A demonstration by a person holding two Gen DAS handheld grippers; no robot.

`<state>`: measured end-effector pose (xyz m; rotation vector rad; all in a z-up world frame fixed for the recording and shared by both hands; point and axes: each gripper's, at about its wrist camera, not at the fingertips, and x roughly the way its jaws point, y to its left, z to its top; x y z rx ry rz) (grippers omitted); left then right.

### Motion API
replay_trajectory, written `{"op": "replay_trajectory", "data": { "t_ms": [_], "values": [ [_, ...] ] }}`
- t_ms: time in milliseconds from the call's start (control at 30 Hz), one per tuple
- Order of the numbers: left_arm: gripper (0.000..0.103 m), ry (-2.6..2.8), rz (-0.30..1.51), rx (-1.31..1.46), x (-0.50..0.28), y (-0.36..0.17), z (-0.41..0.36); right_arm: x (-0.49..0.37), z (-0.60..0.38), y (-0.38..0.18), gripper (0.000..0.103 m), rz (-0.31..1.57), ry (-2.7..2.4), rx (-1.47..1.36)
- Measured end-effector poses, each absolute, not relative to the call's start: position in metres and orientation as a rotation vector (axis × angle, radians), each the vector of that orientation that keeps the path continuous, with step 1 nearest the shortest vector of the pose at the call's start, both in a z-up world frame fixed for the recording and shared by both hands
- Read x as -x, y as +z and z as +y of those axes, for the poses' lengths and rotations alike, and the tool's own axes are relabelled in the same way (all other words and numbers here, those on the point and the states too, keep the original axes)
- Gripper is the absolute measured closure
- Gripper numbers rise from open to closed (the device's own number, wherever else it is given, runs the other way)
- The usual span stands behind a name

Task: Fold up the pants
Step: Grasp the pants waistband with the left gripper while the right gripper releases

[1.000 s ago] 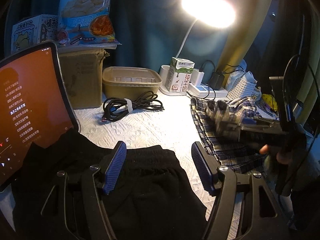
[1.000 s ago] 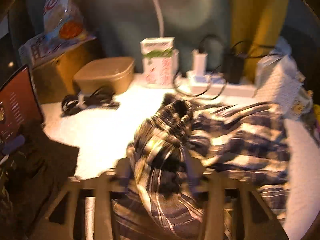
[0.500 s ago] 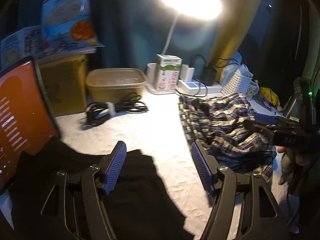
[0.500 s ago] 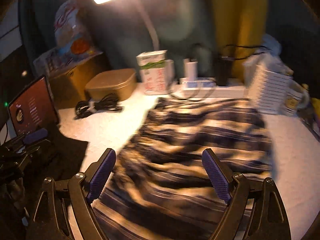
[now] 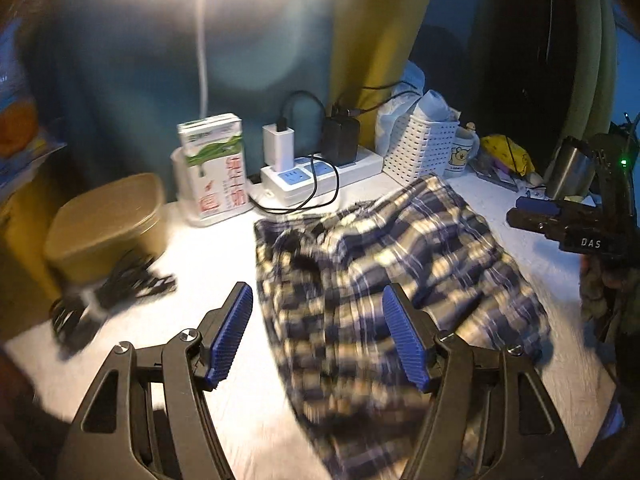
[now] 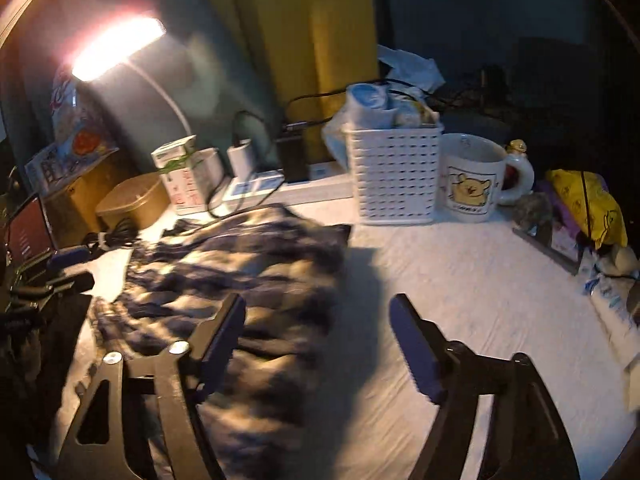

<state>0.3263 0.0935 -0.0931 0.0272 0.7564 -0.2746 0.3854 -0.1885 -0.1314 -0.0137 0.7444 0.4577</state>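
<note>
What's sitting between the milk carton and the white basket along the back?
A white power strip with a white charger and black adapter plugged in; clearest in the left wrist view.

White table (image 5: 224,264) carries plaid pants (image 5: 384,272) (rumpled), mug (image 6: 472,178)

Dim room. Lit lamp (image 6: 116,46) upper left, glaring. Teal wall (image 5: 120,80) behind, yellow curtain (image 6: 304,40) top centre. White tabletop (image 6: 460,272) lower right.
</note>
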Motion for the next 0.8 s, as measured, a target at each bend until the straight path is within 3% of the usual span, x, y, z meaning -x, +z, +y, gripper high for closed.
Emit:
{"op": "replay_trajectory", "data": {
  "t_ms": [167, 200, 233, 267, 533, 600, 633, 667, 800],
  "values": [
    [0.037, -0.316, 0.817, -0.029, -0.365, -0.105, 0.084, -0.420, -0.198, -0.136, 0.049, 0.743, 0.499, -0.001],
    [0.042, -0.315, 0.822, -0.023, -0.371, -0.108, 0.084, -0.428, -0.197, -0.138, 0.052, 0.745, 0.514, -0.008],
    [0.063, -0.313, 0.822, -0.024, -0.376, -0.112, 0.083, -0.436, -0.197, -0.140, 0.053, 0.747, 0.525, -0.015],
    [0.068, -0.315, 0.847, -0.026, -0.382, -0.117, 0.081, -0.446, -0.197, -0.144, 0.053, 0.751, 0.541, -0.028],
    [0.084, -0.276, 0.861, -0.018, -0.393, -0.126, 0.086, -0.482, -0.172, -0.176, 0.053, 0.812, 0.655, 0.023],
    [0.086, -0.251, 0.845, -0.011, -0.394, -0.124, 0.091, -0.482, -0.161, -0.181, 0.072, 0.830, 0.685, 0.064],
    [0.087, -0.238, 0.837, -0.010, -0.394, -0.123, 0.092, -0.479, -0.155, -0.182, 0.074, 0.828, 0.694, 0.093],
    [0.087, -0.230, 0.831, -0.012, -0.394, -0.123, 0.092, -0.478, -0.150, -0.181, 0.086, 0.818, 0.693, 0.116],
    [0.088, -0.194, 0.804, -0.003, -0.397, -0.120, 0.095, -0.479, -0.135, -0.180, 0.093, 0.806, 0.653, 0.165]
  ]
}}
